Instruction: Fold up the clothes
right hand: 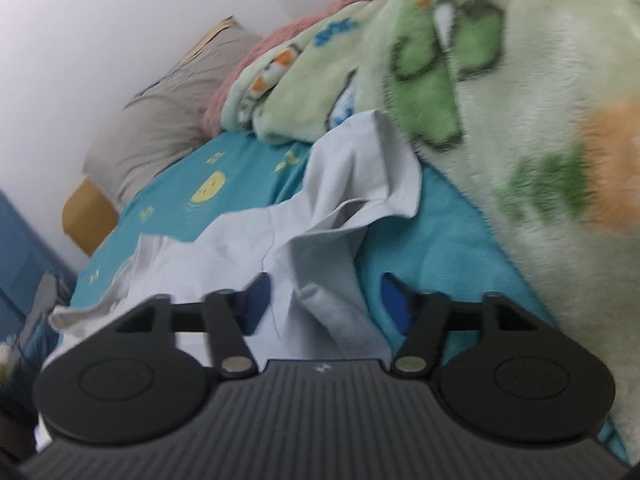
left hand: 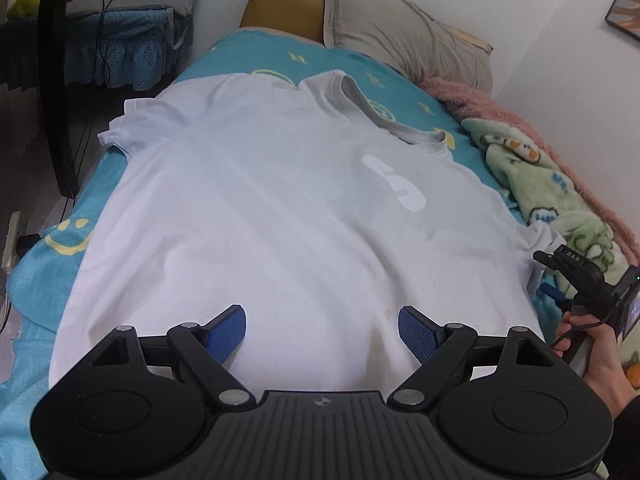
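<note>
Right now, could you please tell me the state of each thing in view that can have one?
White T-shirt: spread flat on the bed, front up, unfolded.
Right sleeve: crumpled, not laid flat.
Left tongs: open, over the shirt's hem, holding nothing.
Right tongs: open, pads either side of the sleeve cloth, not pressing it.
Green blanket: bunched along the wall side.
Grey pillow: lying at the head end.

Smooth white cloth T-shirt (left hand: pixel 280 208); fleecy blanket (right hand: pixel 520 120)

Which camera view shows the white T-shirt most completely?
The left wrist view: the white T-shirt lies spread on the bed, with collar, print and one sleeve visible. The right wrist view shows only its crumpled sleeve and side, slightly blurred.
</note>
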{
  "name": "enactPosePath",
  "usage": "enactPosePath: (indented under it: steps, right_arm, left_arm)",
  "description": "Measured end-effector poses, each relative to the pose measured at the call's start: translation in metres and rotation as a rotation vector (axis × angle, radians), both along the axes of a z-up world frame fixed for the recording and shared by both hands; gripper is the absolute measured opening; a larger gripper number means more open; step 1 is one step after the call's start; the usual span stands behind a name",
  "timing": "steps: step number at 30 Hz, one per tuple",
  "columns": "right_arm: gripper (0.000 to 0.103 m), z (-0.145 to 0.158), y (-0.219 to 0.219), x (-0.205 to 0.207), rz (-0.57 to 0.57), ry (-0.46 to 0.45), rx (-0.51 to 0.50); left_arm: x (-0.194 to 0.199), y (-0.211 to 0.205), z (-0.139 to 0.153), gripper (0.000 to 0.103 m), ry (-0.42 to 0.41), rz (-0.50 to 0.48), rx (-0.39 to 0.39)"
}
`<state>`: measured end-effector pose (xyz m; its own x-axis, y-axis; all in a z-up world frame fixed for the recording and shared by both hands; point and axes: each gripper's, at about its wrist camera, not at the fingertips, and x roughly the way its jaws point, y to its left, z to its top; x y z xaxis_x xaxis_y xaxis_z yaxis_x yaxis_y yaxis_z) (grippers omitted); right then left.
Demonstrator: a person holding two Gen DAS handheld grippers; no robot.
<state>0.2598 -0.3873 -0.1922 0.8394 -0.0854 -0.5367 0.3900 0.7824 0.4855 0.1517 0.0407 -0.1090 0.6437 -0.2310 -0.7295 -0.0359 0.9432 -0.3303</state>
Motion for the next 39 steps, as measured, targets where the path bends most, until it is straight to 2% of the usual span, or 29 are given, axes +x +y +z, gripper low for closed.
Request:
enactPosePath:
  steps: [2,5,10,13,16,17,18,19,20,21,26,29,33,39]
  right_arm:
    - [0.009,0.001,0.002,0.001,-0.001,-0.003,-0.016]
    - [0.007,0.011,-0.005,-0.01,-0.044,-0.07,-0.026]
    - [0.007,0.014,-0.039,-0.047,-0.218,-0.171,0.169]
    - [0.009,0.007,-0.053,-0.061,-0.254,-0.187,0.278]
    - [0.01,-0.001,-0.058,-0.064,-0.265,-0.141,0.393]
    - [0.016,-0.004,-0.058,-0.063,-0.254,-0.108,0.418]
    - [0.037,-0.006,-0.057,-0.062,-0.235,-0.082,0.439]
    - [0.049,-0.008,-0.055,-0.062,-0.215,-0.077,0.455]
    - [0.068,-0.009,-0.051,-0.063,-0.2,-0.081,0.462]
    - [0.073,-0.01,-0.047,-0.062,-0.189,-0.075,0.459]
    - [0.075,-0.021,-0.026,-0.049,-0.118,-0.028,0.461]
    - [0.072,-0.025,-0.016,-0.038,-0.092,-0.043,0.398]
    - [0.073,-0.027,-0.01,-0.021,-0.058,-0.072,0.384]
    - [0.073,-0.033,-0.017,-0.005,-0.052,-0.169,0.372]
  left_arm:
    - [0.001,-0.002,-0.002,0.085,0.004,-0.006,0.01]
    - [0.001,-0.004,-0.004,0.085,0.004,-0.012,0.017]
    - [-0.002,-0.001,-0.001,0.085,-0.004,0.001,0.005]
    - [-0.003,0.003,0.0,0.085,-0.006,0.012,-0.008]
    - [-0.003,0.003,0.001,0.085,-0.004,0.016,-0.015]
    - [-0.004,0.003,0.001,0.085,-0.004,0.015,-0.015]
    - [-0.004,0.003,0.001,0.085,-0.004,0.014,-0.015]
    - [-0.005,0.003,0.001,0.085,-0.004,0.013,-0.015]
    - [-0.005,0.003,0.002,0.085,-0.005,0.013,-0.016]
    - [-0.005,0.003,0.002,0.085,-0.005,0.013,-0.017]
    - [-0.007,0.004,0.002,0.085,-0.005,0.016,-0.024]
    - [-0.008,0.004,0.002,0.085,-0.004,0.017,-0.02]
    - [-0.005,0.005,-0.002,0.085,0.002,0.019,-0.019]
    - [-0.001,0.001,-0.008,0.085,0.017,0.01,-0.002]
